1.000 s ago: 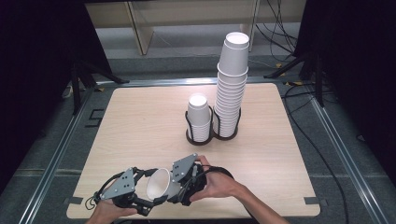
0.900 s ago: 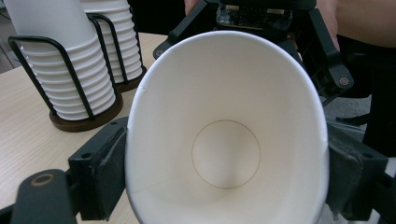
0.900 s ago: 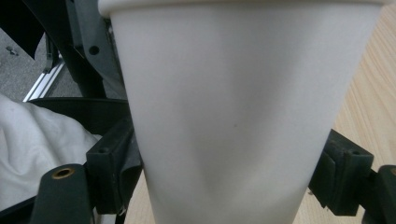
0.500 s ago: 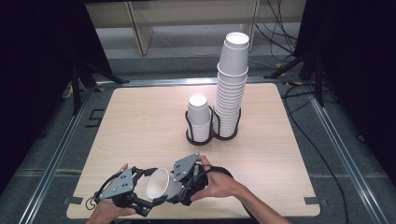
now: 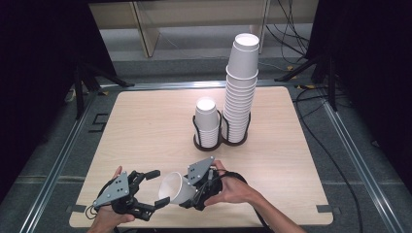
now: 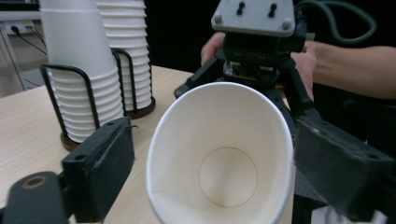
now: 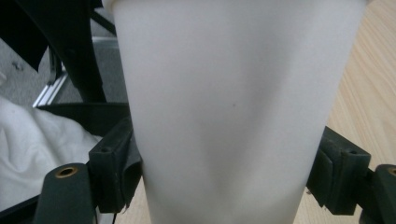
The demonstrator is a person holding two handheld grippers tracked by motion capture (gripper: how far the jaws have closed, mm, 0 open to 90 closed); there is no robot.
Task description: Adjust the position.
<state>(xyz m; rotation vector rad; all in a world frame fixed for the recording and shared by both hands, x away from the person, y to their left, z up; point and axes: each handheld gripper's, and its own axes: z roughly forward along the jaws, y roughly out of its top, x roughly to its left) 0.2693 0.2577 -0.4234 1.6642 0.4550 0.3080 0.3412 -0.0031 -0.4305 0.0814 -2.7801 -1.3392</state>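
High view: low in the frame, just left of centre, a paper cup [image 5: 176, 188] lies on its side above the table [image 5: 145, 126], mouth toward the left gripper [image 5: 145, 191]. The right gripper [image 5: 192, 191] has its jaws clamped on the cup's body near the base. The left gripper's jaws have just been closing; the rim lies between them, one jaw above and one at the lower lip. Near the frame's centre a black rack [image 5: 221, 141] carries a short stack [image 5: 207, 121] and a tall stack [image 5: 240, 87] of cups.

Left gripper view: the cup's open mouth [image 6: 224, 158] fills the middle. The left jaw stands just clear of the rim; the right jaw lies at or against it, though I cannot tell whether it presses. So these jaws read as apart, not yet gripping. The right gripper [image 6: 252, 70] holds the cup from behind, upper centre.

Right gripper view: the cup wall [image 7: 233, 107] sits squeezed between both pads, slightly dented.

The step looks like a hand-over or a pulling apart of nested cups. Next, the left jaws need to close gently on the rim without crushing it.
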